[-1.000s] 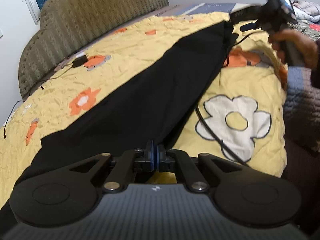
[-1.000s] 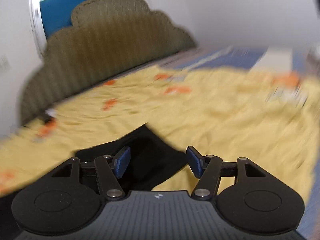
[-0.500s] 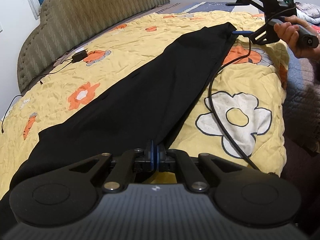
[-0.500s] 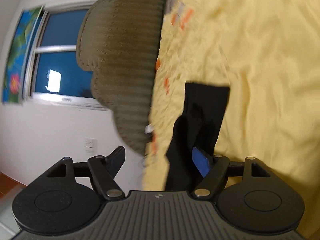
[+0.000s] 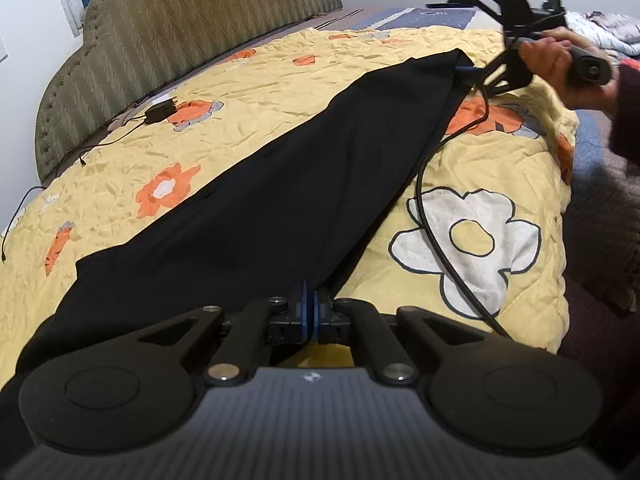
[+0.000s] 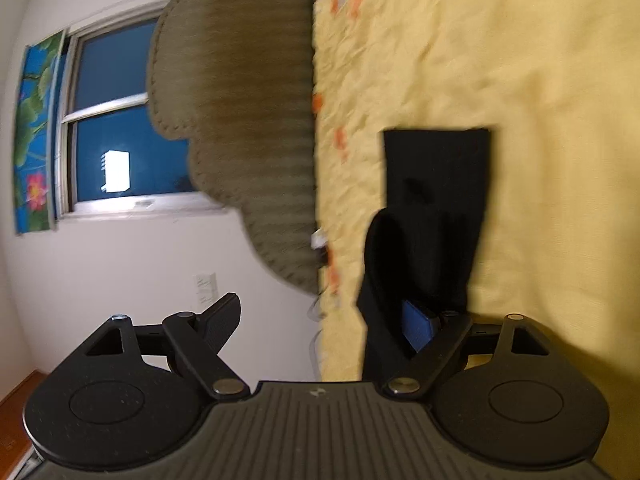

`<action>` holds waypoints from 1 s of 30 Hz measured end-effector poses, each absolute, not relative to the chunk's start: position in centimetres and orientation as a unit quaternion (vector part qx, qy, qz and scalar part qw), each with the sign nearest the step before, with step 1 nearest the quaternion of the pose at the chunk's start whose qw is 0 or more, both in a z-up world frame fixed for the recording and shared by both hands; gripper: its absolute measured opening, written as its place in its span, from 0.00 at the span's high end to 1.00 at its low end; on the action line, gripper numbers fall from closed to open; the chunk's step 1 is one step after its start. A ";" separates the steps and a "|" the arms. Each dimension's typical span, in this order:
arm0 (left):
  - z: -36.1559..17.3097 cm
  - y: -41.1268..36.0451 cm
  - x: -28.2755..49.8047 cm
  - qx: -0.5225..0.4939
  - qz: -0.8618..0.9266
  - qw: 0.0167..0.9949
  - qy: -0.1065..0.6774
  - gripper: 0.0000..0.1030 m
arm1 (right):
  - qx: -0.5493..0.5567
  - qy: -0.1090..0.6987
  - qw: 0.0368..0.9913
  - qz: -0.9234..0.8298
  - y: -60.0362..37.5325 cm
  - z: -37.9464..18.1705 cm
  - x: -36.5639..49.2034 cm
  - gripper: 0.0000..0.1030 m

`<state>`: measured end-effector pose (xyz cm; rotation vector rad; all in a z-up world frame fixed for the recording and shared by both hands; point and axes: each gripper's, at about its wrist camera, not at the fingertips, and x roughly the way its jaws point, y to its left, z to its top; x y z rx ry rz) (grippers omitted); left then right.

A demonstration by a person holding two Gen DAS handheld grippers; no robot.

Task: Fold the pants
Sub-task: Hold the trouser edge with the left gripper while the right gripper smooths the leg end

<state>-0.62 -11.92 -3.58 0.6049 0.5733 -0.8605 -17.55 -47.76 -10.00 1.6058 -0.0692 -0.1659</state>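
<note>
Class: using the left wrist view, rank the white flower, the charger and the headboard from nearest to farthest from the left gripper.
From the left gripper:
1. White flower, on the quilt, right.
2. Charger, on the quilt, far left.
3. Headboard, behind the bed's far edge.

The black pants (image 5: 280,184) lie stretched out long and flat across the yellow flowered bedspread (image 5: 168,120), folded lengthwise so the legs are stacked into one narrow band. The wide end sits at the left tongs (image 5: 310,304), whose shut pads pinch a ridge of the fabric there. From that point the band tapers away to a squared-off end far ahead, just beside the right tongs (image 6: 324,320). There the cloth's edge is lifted into a loose loop around the blue pad (image 6: 418,330) of one finger, the other finger standing clear of it.
</note>
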 end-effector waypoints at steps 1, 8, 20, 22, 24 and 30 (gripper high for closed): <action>-3.7 -12.0 -0.6 0.285 -0.404 0.826 0.271 0.97 | 0.721 -0.026 0.688 -0.082 -48.0 -10.2 -16.9 0.19; -3.7 -11.9 -0.5 0.282 -0.406 0.826 0.271 0.97 | 0.678 -0.093 0.724 -0.082 -49.1 -9.0 -14.8 0.56; -4.1 -11.9 -0.3 0.285 -0.406 0.823 0.276 0.97 | 0.595 -0.052 0.772 -0.216 -47.2 -8.0 -20.0 0.55; -4.2 -12.0 -0.2 0.284 -0.405 0.824 0.278 0.97 | 0.588 -0.016 0.777 -0.224 -47.3 -7.6 -19.6 0.42; -4.1 -12.0 -0.3 0.283 -0.403 0.825 0.277 0.97 | 0.564 0.002 0.788 -0.247 -47.1 -6.9 -19.2 0.41; -4.3 -11.9 -0.3 0.282 -0.405 0.824 0.278 0.97 | 0.577 0.055 0.773 -0.259 -48.0 -7.4 -17.9 0.35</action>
